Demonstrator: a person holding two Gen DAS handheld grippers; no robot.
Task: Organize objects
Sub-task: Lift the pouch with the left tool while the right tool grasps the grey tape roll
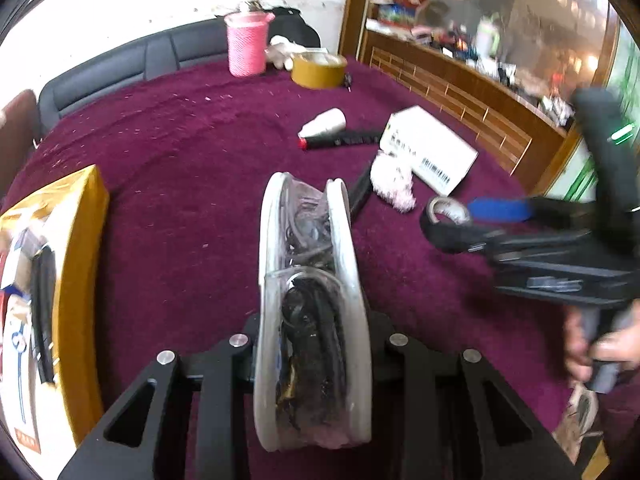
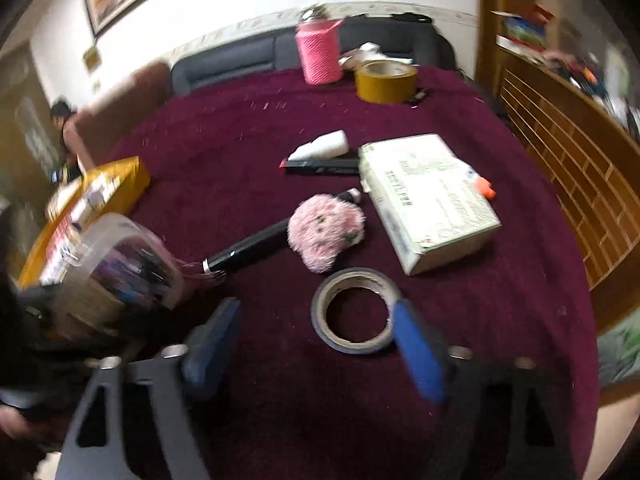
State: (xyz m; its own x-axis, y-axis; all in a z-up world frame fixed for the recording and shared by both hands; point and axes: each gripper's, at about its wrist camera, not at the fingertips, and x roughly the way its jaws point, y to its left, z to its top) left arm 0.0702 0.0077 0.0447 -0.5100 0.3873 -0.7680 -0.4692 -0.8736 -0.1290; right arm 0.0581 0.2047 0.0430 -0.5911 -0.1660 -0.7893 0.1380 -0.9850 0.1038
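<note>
My left gripper (image 1: pixel 312 320) is shut on a clear round case (image 1: pixel 310 280) with white rims, full of dark cables, held on edge above the maroon cloth (image 1: pixel 180 200). Its fingertips are hidden behind the case. The same case (image 2: pixel 120 268) shows blurred at the left of the right wrist view. My right gripper (image 2: pixel 316 308) is open, with blue pads (image 2: pixel 418 352) spread wide. A black tape roll (image 2: pixel 354 312) lies flat between them, its right edge by the right pad and the left pad well apart. In the left wrist view that gripper (image 1: pixel 480 228) sits at the roll (image 1: pixel 444 216).
An open yellow box (image 1: pixel 86 240) with packaged items stands at the left. Beyond the roll lie a pink fluffy toy (image 2: pixel 326 236), a black tube (image 2: pixel 248 248), a white carton (image 2: pixel 428 200), a white cone (image 2: pixel 324 146) and a black stick (image 2: pixel 320 166). A pink basket (image 2: pixel 318 54) and brown tape (image 2: pixel 384 80) sit far back.
</note>
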